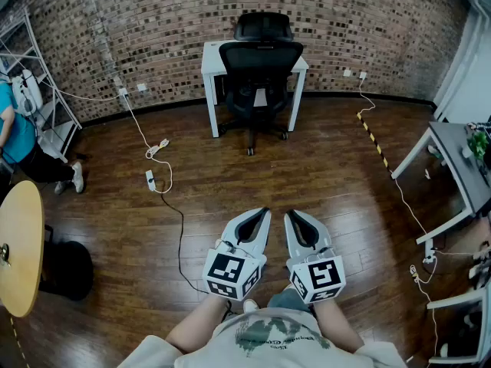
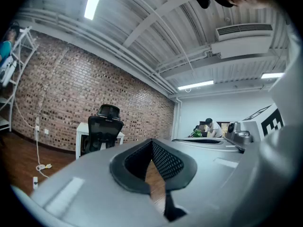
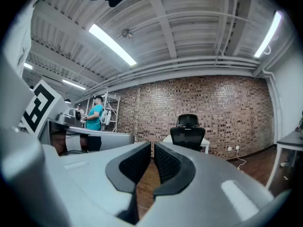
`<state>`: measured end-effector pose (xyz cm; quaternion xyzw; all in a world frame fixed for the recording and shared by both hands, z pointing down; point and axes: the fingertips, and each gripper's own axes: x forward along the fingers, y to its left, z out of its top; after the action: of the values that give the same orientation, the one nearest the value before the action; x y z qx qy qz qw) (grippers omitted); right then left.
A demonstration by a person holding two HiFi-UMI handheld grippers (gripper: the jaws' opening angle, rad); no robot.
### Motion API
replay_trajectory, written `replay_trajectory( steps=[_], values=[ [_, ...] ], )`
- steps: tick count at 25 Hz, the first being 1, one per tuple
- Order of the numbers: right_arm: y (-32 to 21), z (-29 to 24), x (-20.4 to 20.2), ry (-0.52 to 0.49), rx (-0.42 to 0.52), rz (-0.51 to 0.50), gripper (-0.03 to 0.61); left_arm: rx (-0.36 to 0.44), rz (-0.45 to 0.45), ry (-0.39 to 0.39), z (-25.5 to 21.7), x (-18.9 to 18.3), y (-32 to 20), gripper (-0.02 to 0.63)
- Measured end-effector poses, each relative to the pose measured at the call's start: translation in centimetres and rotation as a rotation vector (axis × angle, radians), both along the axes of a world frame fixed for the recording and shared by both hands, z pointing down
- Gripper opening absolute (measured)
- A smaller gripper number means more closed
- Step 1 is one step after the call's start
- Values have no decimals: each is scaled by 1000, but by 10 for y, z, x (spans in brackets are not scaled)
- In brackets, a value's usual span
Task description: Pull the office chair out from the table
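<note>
A black mesh-backed office chair (image 1: 258, 79) with a headrest stands pushed under a small white table (image 1: 209, 60) against the brick wall, far across the wooden floor. The chair (image 2: 103, 129) also shows at left in the left gripper view, and the chair (image 3: 188, 135) sits right of centre in the right gripper view. My left gripper (image 1: 265, 212) and right gripper (image 1: 289, 215) are held side by side close to my body, pointing level toward the chair. Both are shut with nothing between the jaws, and both are far from the chair.
A white power strip and cable (image 1: 151, 176) trail across the floor at left. A round wooden table (image 1: 18, 244) is near left, with a person (image 1: 19, 140) by a metal shelf (image 1: 42, 90). A yellow-black floor strip (image 1: 374, 140) and white desks (image 1: 453, 175) stand at right.
</note>
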<state>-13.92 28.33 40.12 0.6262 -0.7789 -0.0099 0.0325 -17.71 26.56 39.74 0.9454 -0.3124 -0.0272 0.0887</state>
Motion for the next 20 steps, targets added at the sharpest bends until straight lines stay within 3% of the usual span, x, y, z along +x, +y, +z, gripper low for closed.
replay_trajectory(
  steps=[13,20],
  values=[
    [-64,7,31,-41,5,-3,8,2,-2,-37,6,28,-60,15],
    [-123,3,67,-56,18,-22,8,10,-18,-63,2,65,-120,15]
  ],
)
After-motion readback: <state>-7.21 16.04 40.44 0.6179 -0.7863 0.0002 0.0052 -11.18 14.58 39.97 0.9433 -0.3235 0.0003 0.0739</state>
